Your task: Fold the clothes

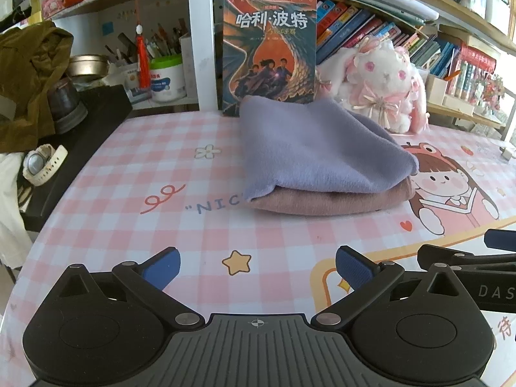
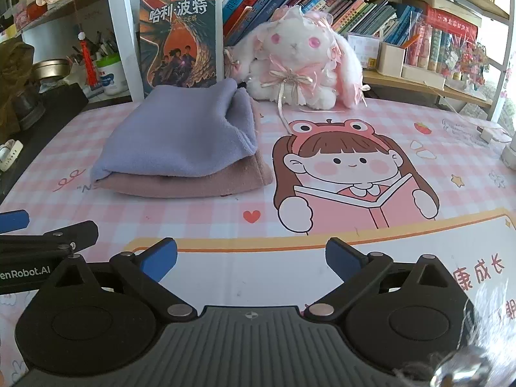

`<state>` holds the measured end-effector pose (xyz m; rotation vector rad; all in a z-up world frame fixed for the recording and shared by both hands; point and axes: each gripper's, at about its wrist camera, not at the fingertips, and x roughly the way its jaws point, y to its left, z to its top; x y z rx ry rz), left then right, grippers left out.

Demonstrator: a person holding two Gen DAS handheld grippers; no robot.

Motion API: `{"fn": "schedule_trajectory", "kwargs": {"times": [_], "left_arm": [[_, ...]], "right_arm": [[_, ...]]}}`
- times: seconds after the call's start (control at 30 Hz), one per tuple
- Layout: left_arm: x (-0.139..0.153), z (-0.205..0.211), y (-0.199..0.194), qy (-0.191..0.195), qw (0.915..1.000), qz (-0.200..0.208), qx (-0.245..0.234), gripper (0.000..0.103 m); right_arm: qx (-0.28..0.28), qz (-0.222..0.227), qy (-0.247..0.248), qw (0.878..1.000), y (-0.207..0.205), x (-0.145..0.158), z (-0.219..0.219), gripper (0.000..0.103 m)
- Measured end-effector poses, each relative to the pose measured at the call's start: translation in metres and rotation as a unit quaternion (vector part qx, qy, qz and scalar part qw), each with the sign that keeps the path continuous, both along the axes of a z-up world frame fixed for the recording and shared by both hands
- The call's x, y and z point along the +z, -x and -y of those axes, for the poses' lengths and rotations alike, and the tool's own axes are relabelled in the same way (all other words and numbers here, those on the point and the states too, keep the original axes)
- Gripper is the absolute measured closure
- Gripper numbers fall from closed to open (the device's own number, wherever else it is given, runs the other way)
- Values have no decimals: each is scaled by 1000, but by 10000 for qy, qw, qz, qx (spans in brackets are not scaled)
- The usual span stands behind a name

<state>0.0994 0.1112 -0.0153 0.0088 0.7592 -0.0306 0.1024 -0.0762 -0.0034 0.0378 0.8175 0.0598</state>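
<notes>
A folded lavender cloth (image 1: 309,151) (image 2: 180,135) lies on top of a folded dusty-pink cloth (image 1: 329,201) (image 2: 193,182) on the pink checked table mat (image 1: 129,219) (image 2: 354,113). My left gripper (image 1: 258,267) stands open in front of the stack, well short of it, nothing between its blue pads. My right gripper (image 2: 251,258) is also open and empty, to the right of the stack and nearer the table's front. Each gripper's tip shows at the edge of the other's view.
Behind the stack stands an upright book (image 1: 269,51) (image 2: 179,35) and a white-pink plush rabbit (image 1: 383,87) (image 2: 300,61). Shelves of books run along the back. At the left are a white wristwatch (image 1: 42,164), a black surface, an olive garment (image 1: 29,77) and a pen pot.
</notes>
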Motion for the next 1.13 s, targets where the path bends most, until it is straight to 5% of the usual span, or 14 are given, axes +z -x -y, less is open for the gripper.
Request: {"fn": "schedule_trajectory", "kwargs": {"times": [1.13], "left_arm": [[5,0,2,106,9998,-75,126,0]], "right_arm": [[32,54,-78,9999,3,-2,0,3]]}}
